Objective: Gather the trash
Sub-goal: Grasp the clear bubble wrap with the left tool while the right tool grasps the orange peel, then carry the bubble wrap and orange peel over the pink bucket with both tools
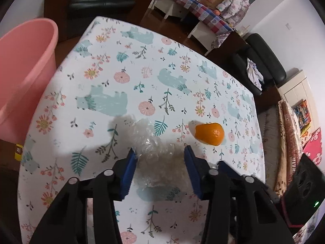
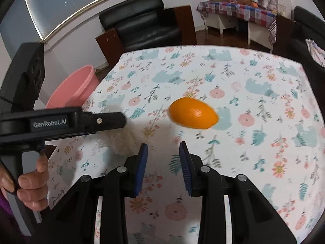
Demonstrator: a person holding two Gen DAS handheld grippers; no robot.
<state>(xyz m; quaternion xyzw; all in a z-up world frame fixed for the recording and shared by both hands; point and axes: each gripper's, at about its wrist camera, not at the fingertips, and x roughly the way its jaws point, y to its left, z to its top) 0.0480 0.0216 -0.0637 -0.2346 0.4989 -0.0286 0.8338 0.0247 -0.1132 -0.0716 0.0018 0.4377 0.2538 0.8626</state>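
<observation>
Left wrist view: on a table draped in a white cloth printed with pale blue bears, pink flowers and teal leaves (image 1: 142,65), a crumpled wad of clear plastic wrap (image 1: 156,158) sits between the blue ribbed pads of the left gripper (image 1: 160,154). Its jaws are spread to either side of the wad; the left pad (image 1: 130,172) lies against the wrap's edge, while whether the right pad presses it cannot be told. An orange citrus fruit (image 1: 210,134) rests on the cloth to the right of the wad, near it but apart. A pink plastic tub (image 1: 26,69) stands off the table's left edge, beyond the wad and well apart from it. Right wrist view: the right gripper (image 2: 163,148) hangs above the patterned cloth (image 2: 254,142) with its jaws partly spread and nothing between the pads; the fruit (image 2: 193,117), blurred, lies on the cloth just beyond its tips. To the fruit's left, a hand (image 2: 33,185) grips the black handle of the left gripper (image 2: 119,120), whose fingers reach down at the pale wad (image 2: 121,140). The tub (image 2: 77,87) shows past the table's far left corner, behind that tool.
</observation>
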